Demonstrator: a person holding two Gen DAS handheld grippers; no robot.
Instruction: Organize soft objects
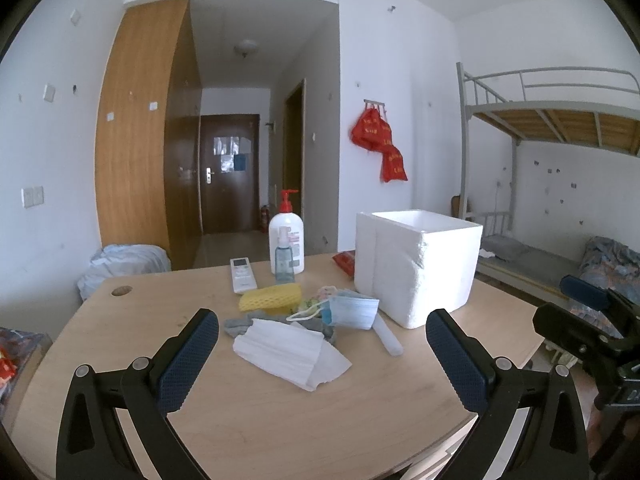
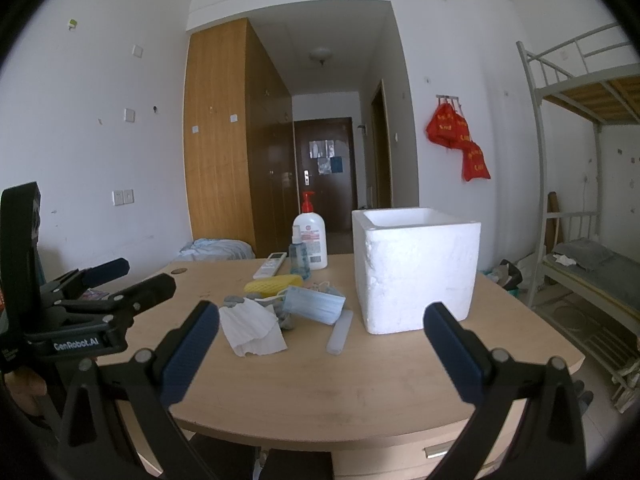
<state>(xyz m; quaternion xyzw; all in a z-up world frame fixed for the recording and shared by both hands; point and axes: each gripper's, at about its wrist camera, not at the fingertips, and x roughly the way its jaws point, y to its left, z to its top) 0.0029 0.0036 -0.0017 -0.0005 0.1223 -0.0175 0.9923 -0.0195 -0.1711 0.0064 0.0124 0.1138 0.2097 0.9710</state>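
A pile of soft things lies mid-table: a white folded tissue (image 1: 290, 354) (image 2: 252, 330), a blue face mask (image 1: 354, 310) (image 2: 314, 304), a yellow foam net (image 1: 270, 296) (image 2: 274, 283) and a grey cloth (image 1: 240, 324) (image 2: 234, 301). A white foam box (image 1: 416, 264) (image 2: 416, 270) stands open-topped to their right. My left gripper (image 1: 322, 332) is open and empty, hovering in front of the tissue. My right gripper (image 2: 320, 328) is open and empty, above the table's near edge, in front of the pile and box.
A pump bottle (image 1: 286, 236) (image 2: 312, 236), a small spray bottle (image 1: 284, 256), a white remote (image 1: 242, 274) (image 2: 270, 264) and a translucent stick case (image 1: 386, 336) (image 2: 340, 332) lie on the wooden table (image 1: 320, 420). A red packet (image 1: 346, 262) sits behind the box. A bunk bed (image 2: 580, 184) stands at right.
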